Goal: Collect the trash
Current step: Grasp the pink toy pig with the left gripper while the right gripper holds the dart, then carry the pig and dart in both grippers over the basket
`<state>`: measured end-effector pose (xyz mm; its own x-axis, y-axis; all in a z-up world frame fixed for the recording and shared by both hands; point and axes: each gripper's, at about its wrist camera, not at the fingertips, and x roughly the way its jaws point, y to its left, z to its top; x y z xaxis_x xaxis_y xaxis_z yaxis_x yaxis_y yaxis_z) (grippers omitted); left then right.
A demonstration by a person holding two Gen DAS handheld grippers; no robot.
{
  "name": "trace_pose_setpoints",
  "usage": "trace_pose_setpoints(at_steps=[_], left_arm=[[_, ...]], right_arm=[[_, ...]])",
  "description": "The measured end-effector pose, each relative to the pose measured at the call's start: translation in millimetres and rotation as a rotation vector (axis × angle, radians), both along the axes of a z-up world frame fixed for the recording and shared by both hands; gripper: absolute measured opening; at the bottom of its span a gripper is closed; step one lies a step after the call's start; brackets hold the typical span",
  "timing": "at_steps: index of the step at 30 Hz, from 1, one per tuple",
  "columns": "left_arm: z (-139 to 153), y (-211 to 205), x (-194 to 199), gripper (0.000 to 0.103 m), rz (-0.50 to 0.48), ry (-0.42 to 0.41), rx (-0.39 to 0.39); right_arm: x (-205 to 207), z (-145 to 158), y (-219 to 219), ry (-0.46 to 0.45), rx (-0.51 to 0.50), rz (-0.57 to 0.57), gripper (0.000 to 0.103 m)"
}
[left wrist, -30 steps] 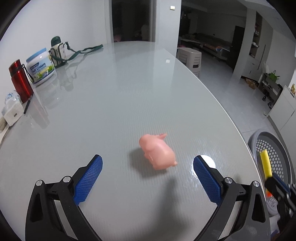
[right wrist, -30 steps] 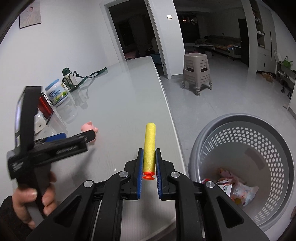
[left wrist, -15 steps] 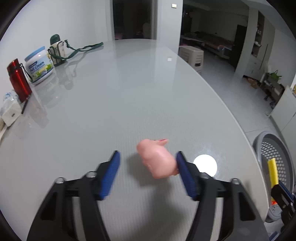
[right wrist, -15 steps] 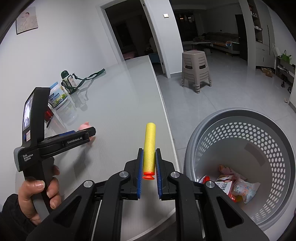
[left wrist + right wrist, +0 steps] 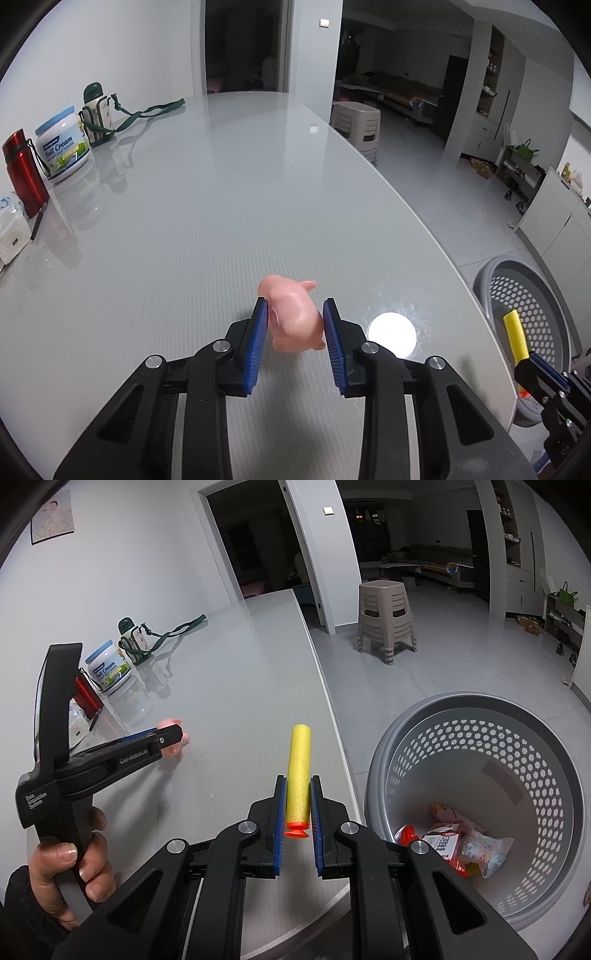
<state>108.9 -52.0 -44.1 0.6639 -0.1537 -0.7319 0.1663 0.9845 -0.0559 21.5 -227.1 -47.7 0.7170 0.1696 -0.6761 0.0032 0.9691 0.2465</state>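
A pink toy pig lies on the grey glass table. My left gripper is shut on the pig, its blue pads against both flanks. It also shows in the right wrist view, with the pig poking out. My right gripper is shut on a yellow foam dart with an orange tip, held over the table's right edge. The dart also shows in the left wrist view. A grey perforated basket stands on the floor to the right, with wrappers inside.
At the table's far left stand a red flask, a Full Cream tub, a strapped green-lidded bottle and a white box. A stack of beige stools stands on the floor beyond the table.
My left gripper has moved forward around the pig and closed from wide open onto it. My right gripper has kept hold of the dart and drifted slightly toward the basket.
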Motion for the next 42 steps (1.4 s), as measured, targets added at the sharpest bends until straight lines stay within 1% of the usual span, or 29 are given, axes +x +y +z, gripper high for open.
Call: trace_pose_setpoints(at_steps=[8, 15, 25, 30, 36, 42], left_arm=[[13, -9, -16, 0.026, -0.045, -0.043, 0.013], [10, -1, -22, 0.026, -0.046, -0.021, -0.004], [12, 7, -37, 0.026, -0.056, -0.021, -0.016], [17, 3, -42, 0.025, -0.071, -0.033, -0.017], [28, -11, -48, 0.025, -0.11, -0.055, -0.022], [36, -45, -53, 0.025, -0.186, -0.066, -0.026]], right_arm=[[-7, 5, -3, -0.015, -0.004, -0.011, 0.012], [-15, 7, -4, -0.021, 0.0, -0.019, 0.012], [-19, 10, 0, -0.026, 0.004, -0.007, 0.012], [-20, 10, 0, -0.03, 0.005, -0.01, 0.012], [-23, 13, -8, -0.043, 0.013, -0.031, 0.012], [-30, 14, -30, -0.044, 0.01, -0.081, 0.012]])
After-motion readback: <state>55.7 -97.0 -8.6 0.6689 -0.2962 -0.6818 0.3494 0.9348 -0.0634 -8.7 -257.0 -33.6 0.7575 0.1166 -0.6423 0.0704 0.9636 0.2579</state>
